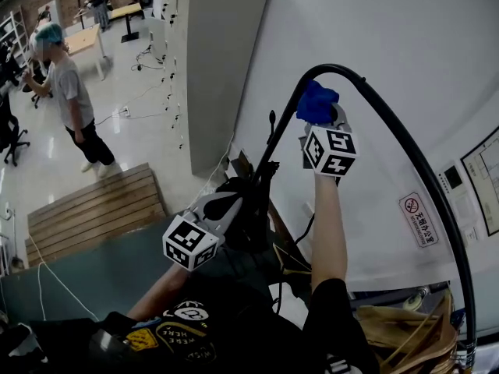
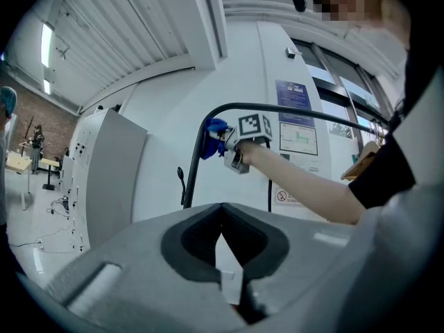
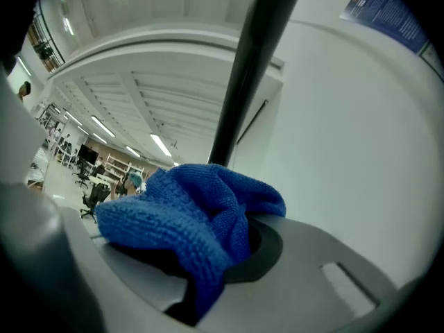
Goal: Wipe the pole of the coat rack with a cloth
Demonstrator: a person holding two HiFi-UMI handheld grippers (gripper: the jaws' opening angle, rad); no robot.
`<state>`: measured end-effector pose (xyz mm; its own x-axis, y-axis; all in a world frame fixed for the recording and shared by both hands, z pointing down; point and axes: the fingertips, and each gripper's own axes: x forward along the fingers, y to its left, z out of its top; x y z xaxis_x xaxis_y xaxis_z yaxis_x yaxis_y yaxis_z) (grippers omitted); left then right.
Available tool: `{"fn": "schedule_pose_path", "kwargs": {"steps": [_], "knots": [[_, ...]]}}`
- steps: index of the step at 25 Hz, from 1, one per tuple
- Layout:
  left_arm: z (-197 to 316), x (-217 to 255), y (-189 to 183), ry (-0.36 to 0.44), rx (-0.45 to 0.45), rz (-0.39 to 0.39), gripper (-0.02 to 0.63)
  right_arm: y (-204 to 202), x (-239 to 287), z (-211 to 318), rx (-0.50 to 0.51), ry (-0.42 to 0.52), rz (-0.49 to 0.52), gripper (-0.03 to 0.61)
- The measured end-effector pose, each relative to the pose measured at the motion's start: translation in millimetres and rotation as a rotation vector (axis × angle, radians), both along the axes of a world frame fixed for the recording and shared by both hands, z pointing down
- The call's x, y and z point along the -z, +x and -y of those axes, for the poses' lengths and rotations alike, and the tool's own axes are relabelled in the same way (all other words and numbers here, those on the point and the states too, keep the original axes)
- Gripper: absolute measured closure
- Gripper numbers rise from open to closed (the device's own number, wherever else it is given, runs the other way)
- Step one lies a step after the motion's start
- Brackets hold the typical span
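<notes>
The coat rack's black pole [image 1: 405,142] arches up along the white wall and bends down at the left. A blue cloth [image 1: 316,104] is pressed against the top bend, with my right gripper [image 1: 321,121] shut on it, arm raised. In the right gripper view the cloth [image 3: 187,220] bunches over the jaws of the right gripper [image 3: 208,255], and the pole [image 3: 243,82] rises just behind it. My left gripper [image 1: 222,206] hangs lower, near the pole's left leg, touching nothing. Its jaws [image 2: 222,210] are shut and empty. From there the cloth [image 2: 211,141] and pole [image 2: 191,172] show ahead.
A grey panel [image 1: 222,61] stands against the wall left of the rack. Wooden hangers [image 1: 405,329] hang at the lower right. A wooden pallet [image 1: 93,213] lies on the floor at left, and a person [image 1: 70,100] stands beyond it. Cables trail on the floor.
</notes>
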<state>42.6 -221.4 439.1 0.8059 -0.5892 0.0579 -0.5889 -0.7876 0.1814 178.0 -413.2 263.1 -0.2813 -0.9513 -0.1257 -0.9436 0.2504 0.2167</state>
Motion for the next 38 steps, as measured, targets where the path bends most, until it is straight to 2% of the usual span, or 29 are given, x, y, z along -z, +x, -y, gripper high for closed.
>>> {"fn": "schedule_pose_path", "kwargs": {"steps": [2,4,7,10,13,15,19,23,24,27,29,33,35,38], "knots": [[-0.6,-0.2,-0.3,-0.002,-0.003,0.000,0.612,-0.9,53.0,-26.2,0.026,0.119,0.042,0.553],[-1.4,-0.6,0.3,-0.003,-0.006,-0.002,0.612,2.5,83.8,-58.4,0.045,0.173,0.098,0.554],[-2.5,-2.7,1.8,-0.007,-0.016,-0.001,0.612,20.5,90.9,-96.5,0.047,0.211,0.222,0.554],[-2.5,-6.1,0.0,-0.017,-0.015,-0.001,0.612,39.6,92.3,-123.9,-0.010,0.268,0.290,0.554],[0.8,-7.4,-4.3,-0.010,-0.001,0.011,0.612,42.9,91.7,-119.9,-0.037,0.311,0.321,0.553],[0.8,-5.6,-8.7,0.010,0.012,0.031,0.612,34.2,89.6,-94.6,-0.028,0.310,0.291,0.553],[0.2,-2.2,-15.6,0.023,0.031,0.039,0.613,1.8,70.9,-26.1,-0.012,0.207,0.183,0.551],[3.2,-2.6,-17.5,0.017,0.033,0.029,0.612,-53.0,-10.8,6.9,0.125,0.015,-0.025,0.552],[3.6,-1.4,-17.8,0.017,0.032,0.025,0.612,-63.5,-36.6,11.1,0.124,-0.019,-0.095,0.552],[2.6,2.6,-19.5,0.019,0.033,0.013,0.612,-72.7,-111.0,15.8,-0.006,-0.083,-0.276,0.554],[1.4,1.8,-21.2,0.017,0.037,0.013,0.612,-70.7,-155.3,11.5,-0.028,-0.147,-0.262,0.554],[1.3,-5.7,-28.6,-0.003,0.051,0.014,0.612,-63.9,-222.5,1.8,-0.001,-0.278,-0.177,0.554],[2.2,-7.8,-30.4,-0.009,0.050,0.011,0.612,-63.2,-234.1,-4.2,0.013,-0.302,-0.150,0.554],[2.4,-8.8,-27.3,-0.013,0.038,0.008,0.612,-51.9,-218.2,-29.9,0.036,-0.275,0.008,0.554]]}}
